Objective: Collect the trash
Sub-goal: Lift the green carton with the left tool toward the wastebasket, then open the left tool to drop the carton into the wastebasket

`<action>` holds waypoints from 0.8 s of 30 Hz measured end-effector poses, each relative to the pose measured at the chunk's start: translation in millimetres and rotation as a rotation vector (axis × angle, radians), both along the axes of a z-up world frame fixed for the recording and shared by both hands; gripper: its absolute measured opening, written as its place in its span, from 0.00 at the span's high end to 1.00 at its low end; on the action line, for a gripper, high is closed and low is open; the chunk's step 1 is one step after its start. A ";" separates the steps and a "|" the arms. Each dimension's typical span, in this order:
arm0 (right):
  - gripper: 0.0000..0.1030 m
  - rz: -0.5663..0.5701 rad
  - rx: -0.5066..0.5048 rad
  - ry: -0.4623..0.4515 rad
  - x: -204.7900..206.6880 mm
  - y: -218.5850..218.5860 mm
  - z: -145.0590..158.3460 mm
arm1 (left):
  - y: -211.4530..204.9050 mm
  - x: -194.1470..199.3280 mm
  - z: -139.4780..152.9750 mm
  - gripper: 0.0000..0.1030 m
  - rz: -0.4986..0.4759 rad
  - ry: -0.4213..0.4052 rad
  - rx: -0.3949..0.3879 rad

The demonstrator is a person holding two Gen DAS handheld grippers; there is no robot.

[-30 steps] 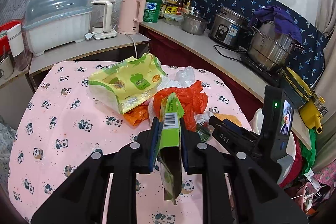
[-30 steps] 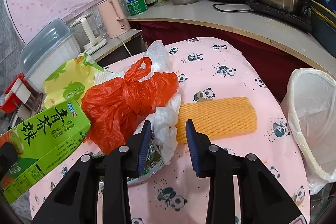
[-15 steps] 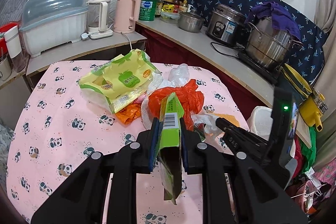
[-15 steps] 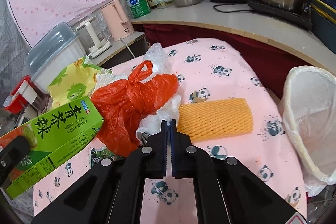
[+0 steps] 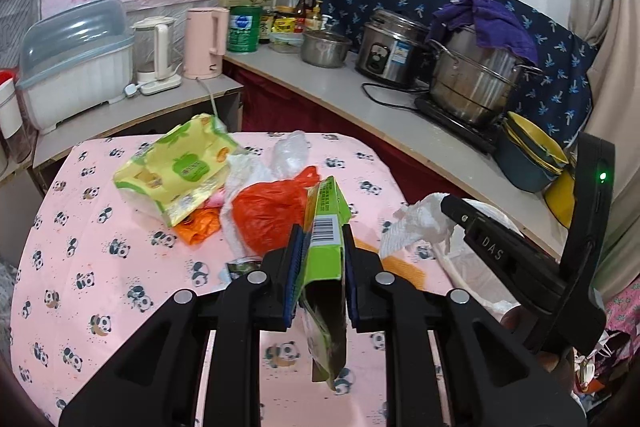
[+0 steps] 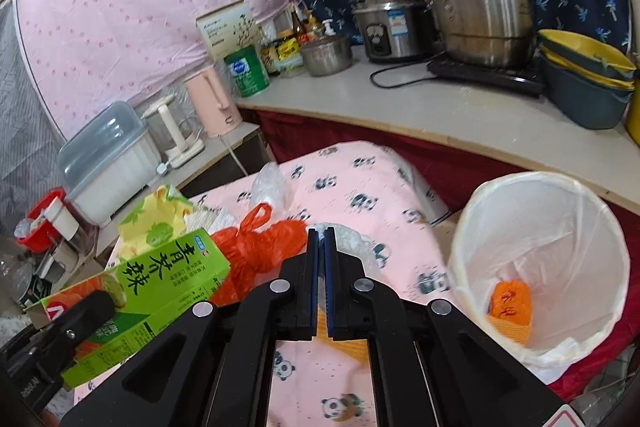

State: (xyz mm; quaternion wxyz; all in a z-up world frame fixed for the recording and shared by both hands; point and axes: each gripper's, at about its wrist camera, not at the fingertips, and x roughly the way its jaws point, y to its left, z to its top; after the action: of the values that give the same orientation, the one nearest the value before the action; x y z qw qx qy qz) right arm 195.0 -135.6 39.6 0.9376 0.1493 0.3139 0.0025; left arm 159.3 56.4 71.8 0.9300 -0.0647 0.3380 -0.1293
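Note:
My left gripper (image 5: 320,239) is shut on a green carton (image 5: 325,251), held above the pink panda tablecloth (image 5: 100,255); the carton also shows in the right wrist view (image 6: 140,299). My right gripper (image 6: 320,239) is shut on a crumpled white tissue (image 5: 416,227), lifted off the table; the tissue peeks past the pads (image 6: 348,237). An orange plastic bag (image 5: 268,211), a yellow-green wrapper (image 5: 176,167), clear plastic (image 5: 290,151) and an orange foam net (image 6: 350,345) lie on the table. A white-lined bin (image 6: 536,267) stands right of the table with orange trash (image 6: 512,301) inside.
A counter (image 5: 400,123) behind the table holds a rice cooker (image 5: 390,47), a big steel pot (image 5: 476,83), a pink kettle (image 5: 204,43) and stacked bowls (image 5: 528,155). A white dish box (image 5: 76,67) stands on a side shelf at the left.
My right gripper shut on the white tissue and lifted it up and right toward the bin. My left gripper kept hold of the carton and drew back a little.

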 end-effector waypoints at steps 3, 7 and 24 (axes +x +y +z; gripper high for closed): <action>0.97 -0.040 -0.003 -0.018 -11.3 -22.1 8.8 | -21.1 -3.4 4.7 0.83 -0.037 -0.005 0.002; 0.97 -0.099 0.013 -0.020 -24.7 -55.1 9.2 | -52.0 -5.9 5.8 0.83 -0.097 -0.002 0.007; 0.97 -0.331 0.066 0.034 -71.7 -188.1 -30.7 | -205.3 6.2 -20.4 0.82 -0.373 0.028 -0.001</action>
State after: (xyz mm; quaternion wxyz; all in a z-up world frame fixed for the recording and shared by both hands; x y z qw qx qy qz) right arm 123.4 -323.7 9.0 0.9144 0.2298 0.3005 -0.1441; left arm 165.5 -148.9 51.4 0.8850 -0.0030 0.3570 -0.2988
